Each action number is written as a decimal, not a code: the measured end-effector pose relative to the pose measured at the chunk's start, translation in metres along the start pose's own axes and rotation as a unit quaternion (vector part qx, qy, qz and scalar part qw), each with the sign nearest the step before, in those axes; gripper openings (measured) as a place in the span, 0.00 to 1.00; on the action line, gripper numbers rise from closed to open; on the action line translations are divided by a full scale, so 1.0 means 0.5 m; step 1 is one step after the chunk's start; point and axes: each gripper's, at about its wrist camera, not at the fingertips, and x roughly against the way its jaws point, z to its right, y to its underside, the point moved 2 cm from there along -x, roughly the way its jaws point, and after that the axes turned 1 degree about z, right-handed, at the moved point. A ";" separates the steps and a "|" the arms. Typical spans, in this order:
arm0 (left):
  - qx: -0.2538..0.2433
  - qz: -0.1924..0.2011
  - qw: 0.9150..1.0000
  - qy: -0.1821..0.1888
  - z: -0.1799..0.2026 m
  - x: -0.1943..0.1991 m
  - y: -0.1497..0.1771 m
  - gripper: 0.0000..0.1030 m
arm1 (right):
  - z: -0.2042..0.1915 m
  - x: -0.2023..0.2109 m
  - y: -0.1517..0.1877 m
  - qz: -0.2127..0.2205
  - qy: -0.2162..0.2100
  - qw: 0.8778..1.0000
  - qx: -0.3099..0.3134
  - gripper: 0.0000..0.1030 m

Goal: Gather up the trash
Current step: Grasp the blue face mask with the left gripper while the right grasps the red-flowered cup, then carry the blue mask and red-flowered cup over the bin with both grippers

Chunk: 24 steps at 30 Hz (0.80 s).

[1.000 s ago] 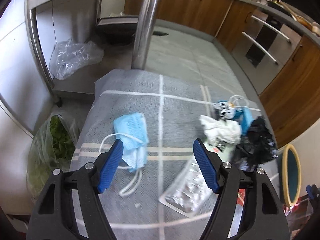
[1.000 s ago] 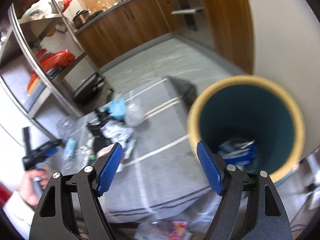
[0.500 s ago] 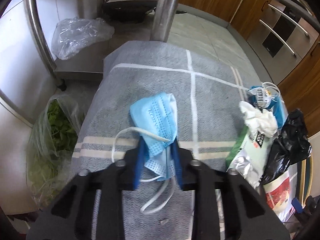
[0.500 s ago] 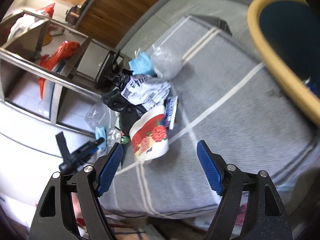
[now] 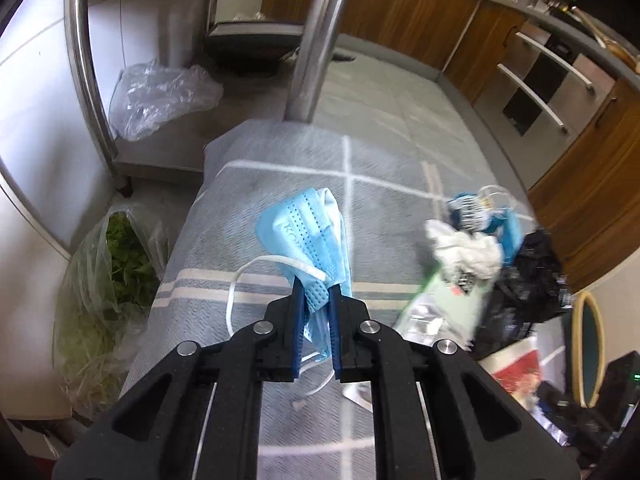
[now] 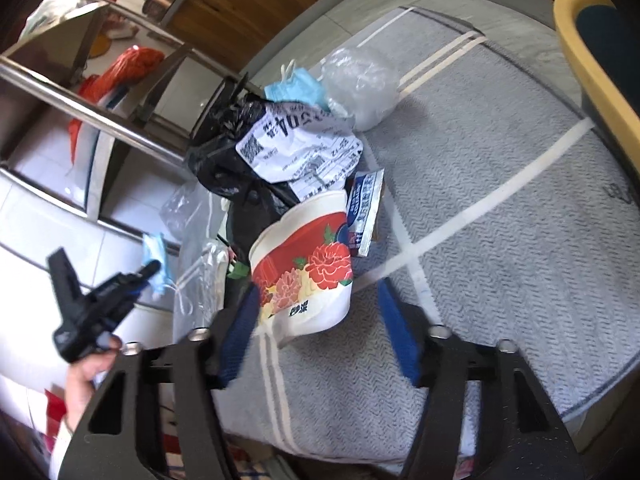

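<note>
Left hand-held gripper [image 5: 316,292] clamped on blue face mask [image 5: 308,236]; right hand-held gripper [image 6: 316,312] open.
Mask raised above grey cloth-covered surface [image 5: 248,208]. Right jaws straddle paper cup [image 6: 304,268] beside trash pile; bin [image 6: 592,52] at surface edge.

Matt woven cloth [image 5: 256,208]; shiny steel rack post [image 5: 316,40].

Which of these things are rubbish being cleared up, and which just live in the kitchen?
Part of the job:
blue face mask, pinched in the left gripper
flowered paper cup, between the right gripper's open jaws
printed receipt
black bag
teal bin

Just lying about:
bag of greens
steel shelf
wooden cabinets
</note>
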 end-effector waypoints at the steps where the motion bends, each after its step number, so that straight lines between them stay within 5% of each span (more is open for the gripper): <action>1: -0.005 0.005 1.000 0.005 0.010 0.012 -0.001 0.09 | -0.001 -0.002 0.002 -0.003 -0.003 1.000 0.000 0.43; 5: -0.015 0.017 1.000 0.021 0.036 0.044 -0.003 0.09 | -0.007 0.002 0.003 -0.008 -0.009 1.000 0.009 0.29; 24: -0.050 0.047 0.994 0.083 0.131 0.125 0.030 0.09 | -0.038 0.100 0.016 0.022 -0.002 0.999 0.046 0.26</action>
